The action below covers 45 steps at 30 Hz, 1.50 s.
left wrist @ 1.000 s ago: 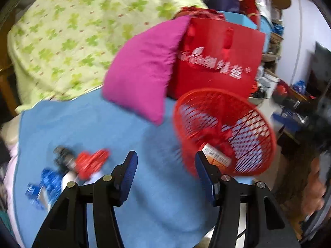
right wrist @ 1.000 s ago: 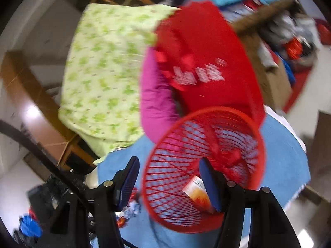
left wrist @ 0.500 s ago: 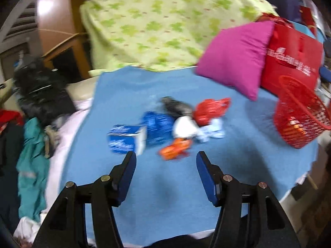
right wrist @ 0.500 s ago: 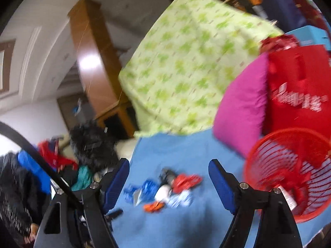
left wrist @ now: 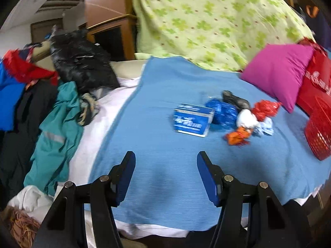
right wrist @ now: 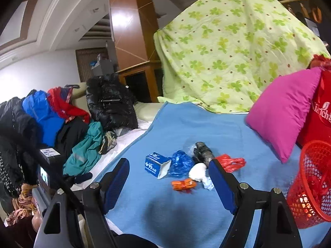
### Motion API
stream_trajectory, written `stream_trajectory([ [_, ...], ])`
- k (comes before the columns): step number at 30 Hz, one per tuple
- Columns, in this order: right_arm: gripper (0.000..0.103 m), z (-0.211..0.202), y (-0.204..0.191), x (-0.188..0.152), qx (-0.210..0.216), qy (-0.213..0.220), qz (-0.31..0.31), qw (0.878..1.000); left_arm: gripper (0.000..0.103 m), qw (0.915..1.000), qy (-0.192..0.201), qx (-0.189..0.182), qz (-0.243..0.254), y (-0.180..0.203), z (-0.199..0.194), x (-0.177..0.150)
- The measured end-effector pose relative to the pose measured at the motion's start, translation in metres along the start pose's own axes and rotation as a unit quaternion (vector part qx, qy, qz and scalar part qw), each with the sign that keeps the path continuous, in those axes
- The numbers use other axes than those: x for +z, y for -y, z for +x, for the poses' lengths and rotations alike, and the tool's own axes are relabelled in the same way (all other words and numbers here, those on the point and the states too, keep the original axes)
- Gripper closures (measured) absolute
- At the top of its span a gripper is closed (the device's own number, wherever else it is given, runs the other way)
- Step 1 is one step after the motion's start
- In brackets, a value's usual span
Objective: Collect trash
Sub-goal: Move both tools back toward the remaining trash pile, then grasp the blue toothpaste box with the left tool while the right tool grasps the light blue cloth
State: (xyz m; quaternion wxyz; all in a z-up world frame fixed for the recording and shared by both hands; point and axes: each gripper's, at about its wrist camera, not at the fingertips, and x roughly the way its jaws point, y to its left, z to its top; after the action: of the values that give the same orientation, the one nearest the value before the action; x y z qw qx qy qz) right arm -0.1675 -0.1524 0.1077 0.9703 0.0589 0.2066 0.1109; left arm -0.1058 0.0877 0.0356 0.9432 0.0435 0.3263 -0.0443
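Observation:
A heap of trash lies on the blue blanket (left wrist: 165,148): a blue carton (left wrist: 192,122) (right wrist: 157,164), a crumpled blue bag (left wrist: 223,111) (right wrist: 180,163), a dark wrapper (left wrist: 234,101), a white wad (left wrist: 247,118) (right wrist: 197,171), a red bag (left wrist: 265,107) (right wrist: 231,162) and an orange wrapper (left wrist: 236,137) (right wrist: 184,185). The red mesh basket (left wrist: 319,132) (right wrist: 312,186) stands at the right with trash inside. My left gripper (left wrist: 166,177) is open and empty, short of the heap. My right gripper (right wrist: 169,183) is open and empty, framing the heap from nearer the blanket's front.
A magenta pillow (left wrist: 278,72) and a red paper bag (left wrist: 316,86) sit behind the basket. A green-patterned quilt (left wrist: 217,20) covers the back. Piled jackets (left wrist: 62,107) (right wrist: 86,157) crowd the left side. The blanket's front edge (left wrist: 186,225) lies just below the left gripper.
Both views have swung left from the red basket to the trash heap, and both have levelled out from a tilt. The right jaws stand wider than a second ago.

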Motion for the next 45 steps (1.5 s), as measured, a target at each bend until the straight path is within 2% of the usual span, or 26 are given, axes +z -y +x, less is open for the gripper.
stream_trajectory([
  [15, 0.021, 0.049, -0.042, 0.006, 0.017, -0.04, 0.009, 0.999, 0.04, 0.9952, -0.008, 0.054, -0.081, -0.094, 0.006, -0.016],
  [23, 0.022, 0.068, -0.04, -0.002, 0.024, -0.063, 0.023, 0.997, 0.04, 0.9936, -0.015, 0.068, -0.089, -0.109, 0.009, -0.016],
  [28, 0.024, 0.082, -0.018, -0.012, 0.012, -0.081, 0.043, 0.996, 0.04, 0.9956, -0.02, 0.046, -0.079, -0.093, 0.018, -0.008],
  [30, 0.034, 0.094, -0.003, -0.019, 0.001, -0.101, 0.054, 0.993, 0.04, 0.9965, -0.021, 0.033, -0.074, -0.085, 0.023, -0.004],
  [36, 0.046, 0.131, 0.039, -0.043, -0.027, -0.146, 0.089, 0.985, 0.04, 0.9978, -0.034, -0.013, -0.054, -0.049, 0.049, 0.018],
  [39, 0.048, 0.147, 0.055, -0.052, -0.038, -0.157, 0.097, 0.982, 0.04, 0.9965, -0.046, -0.039, -0.059, -0.036, 0.068, 0.03],
  [45, 0.048, 0.162, 0.105, -0.067, -0.086, -0.164, 0.143, 0.972, 0.04, 0.9933, -0.066, -0.059, -0.074, -0.022, 0.102, 0.051],
])
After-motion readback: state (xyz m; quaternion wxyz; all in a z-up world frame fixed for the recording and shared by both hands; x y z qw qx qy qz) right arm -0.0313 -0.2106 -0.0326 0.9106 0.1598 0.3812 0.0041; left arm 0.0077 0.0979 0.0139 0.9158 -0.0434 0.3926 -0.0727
